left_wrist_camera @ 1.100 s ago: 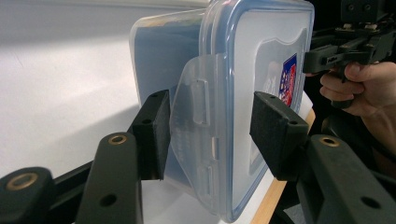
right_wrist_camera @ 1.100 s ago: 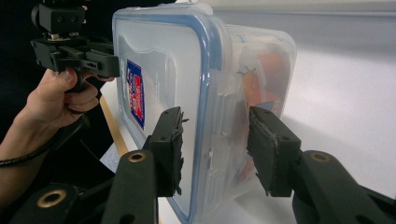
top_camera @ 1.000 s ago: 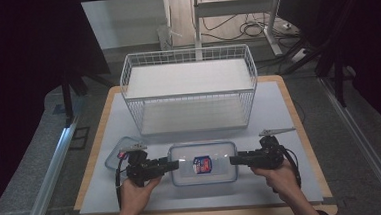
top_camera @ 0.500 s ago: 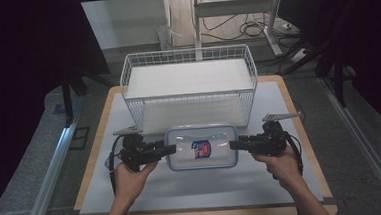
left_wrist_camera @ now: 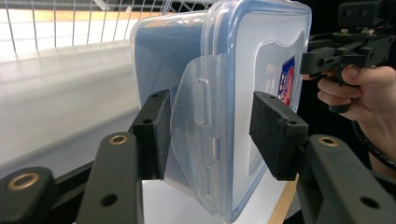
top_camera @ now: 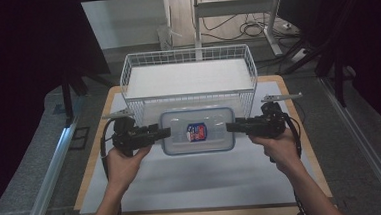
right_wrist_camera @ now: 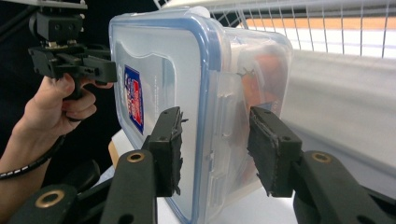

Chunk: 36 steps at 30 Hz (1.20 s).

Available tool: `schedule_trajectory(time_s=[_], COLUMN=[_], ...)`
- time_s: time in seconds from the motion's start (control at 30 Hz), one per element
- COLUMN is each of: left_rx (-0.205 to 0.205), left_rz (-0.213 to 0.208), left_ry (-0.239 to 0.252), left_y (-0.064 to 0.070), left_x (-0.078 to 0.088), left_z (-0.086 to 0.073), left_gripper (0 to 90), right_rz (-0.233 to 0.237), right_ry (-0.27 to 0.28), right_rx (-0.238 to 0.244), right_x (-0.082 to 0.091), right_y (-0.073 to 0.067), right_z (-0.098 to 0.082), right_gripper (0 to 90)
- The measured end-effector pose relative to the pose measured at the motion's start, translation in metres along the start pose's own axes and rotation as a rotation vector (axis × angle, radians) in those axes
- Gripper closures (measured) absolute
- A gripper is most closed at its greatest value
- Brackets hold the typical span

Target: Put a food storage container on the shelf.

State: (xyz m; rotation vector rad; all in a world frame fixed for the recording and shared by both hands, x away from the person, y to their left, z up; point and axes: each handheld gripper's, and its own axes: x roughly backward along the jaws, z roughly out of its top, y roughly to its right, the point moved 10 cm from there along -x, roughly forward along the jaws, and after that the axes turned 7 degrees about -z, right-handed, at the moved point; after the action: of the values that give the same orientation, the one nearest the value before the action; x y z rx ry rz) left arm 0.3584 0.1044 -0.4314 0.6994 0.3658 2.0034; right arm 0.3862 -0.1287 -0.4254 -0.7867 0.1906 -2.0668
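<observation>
A clear plastic container with a blue-rimmed snap lid and a red-and-blue label hangs level above the table, just in front of the wire basket. My left gripper is shut on its left end and my right gripper on its right end. In the left gripper view the pads clamp the container across its latch flap. The right gripper view has the jaws pressing lid and base of the container, with something orange dimly visible inside.
The white wire basket stands at the back of the table, open on top, with its front wall right behind the container. A white mat covers the wooden board. Dark floor and metal rails flank the table.
Both grippers have risen together with the container between them, lifting it off the mat and carrying it away from the person toward the basket's front wall.
</observation>
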Motion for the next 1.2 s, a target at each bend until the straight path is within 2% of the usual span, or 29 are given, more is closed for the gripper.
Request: schedule_trajectory(time_s=[0.33, 0.4, 0.47, 0.5, 0.53, 0.57, 0.63, 0.67, 0.7, 0.73, 0.9, 1.2], left_rx=[-0.006, -0.010, -0.008, -0.008, -0.008, -0.004, -0.001, -0.001, 0.003, 0.003, 0.006, 0.024], left_rz=[0.000, 0.000, -0.001, -0.004, -0.004, -0.004, -0.005, -0.005, -0.005, -0.005, -0.008, 0.007], left_ry=[0.031, 0.031, 0.030, 0.030, 0.030, 0.030, 0.033, 0.033, 0.036, 0.036, 0.041, 0.027], left_y=[-0.001, -0.001, -0.001, -0.002, -0.002, -0.002, -0.004, -0.004, -0.006, -0.006, -0.014, -0.025], left_x=[0.007, 0.009, 0.009, 0.010, 0.010, 0.010, 0.011, 0.011, 0.011, 0.011, 0.011, 0.005], left_z=[0.030, 0.041, 0.045, 0.052, 0.052, 0.056, 0.066, 0.066, 0.072, 0.072, 0.092, 0.112], left_gripper=[50.6, 50.6, 50.6, 50.5, 50.5, 50.4, 50.2, 50.1, 50.1, 50.1, 50.1, 49.2], right_rz=[0.009, 0.010, 0.009, 0.003, 0.003, -0.001, -0.006, -0.006, -0.010, -0.010, -0.011, -0.025], right_ry=[0.027, 0.038, 0.043, 0.050, 0.050, 0.055, 0.061, 0.061, 0.070, 0.070, 0.085, 0.097], right_rx=[-0.013, -0.013, -0.011, -0.007, -0.007, -0.004, -0.002, -0.002, -0.001, -0.001, -0.018, -0.043], right_x=[0.000, 0.001, 0.001, 0.002, 0.002, 0.003, 0.002, 0.002, 0.002, 0.002, 0.000, -0.007], right_y=[-0.001, 0.000, -0.001, -0.001, -0.001, -0.002, -0.002, -0.002, -0.001, -0.001, 0.003, 0.014], right_z=[0.028, 0.039, 0.042, 0.051, 0.051, 0.059, 0.066, 0.066, 0.075, 0.075, 0.095, 0.118], right_gripper=[55.4, 55.4, 55.4, 55.3, 55.3, 55.3, 55.3, 55.3, 55.3, 55.3, 55.4, 55.1])
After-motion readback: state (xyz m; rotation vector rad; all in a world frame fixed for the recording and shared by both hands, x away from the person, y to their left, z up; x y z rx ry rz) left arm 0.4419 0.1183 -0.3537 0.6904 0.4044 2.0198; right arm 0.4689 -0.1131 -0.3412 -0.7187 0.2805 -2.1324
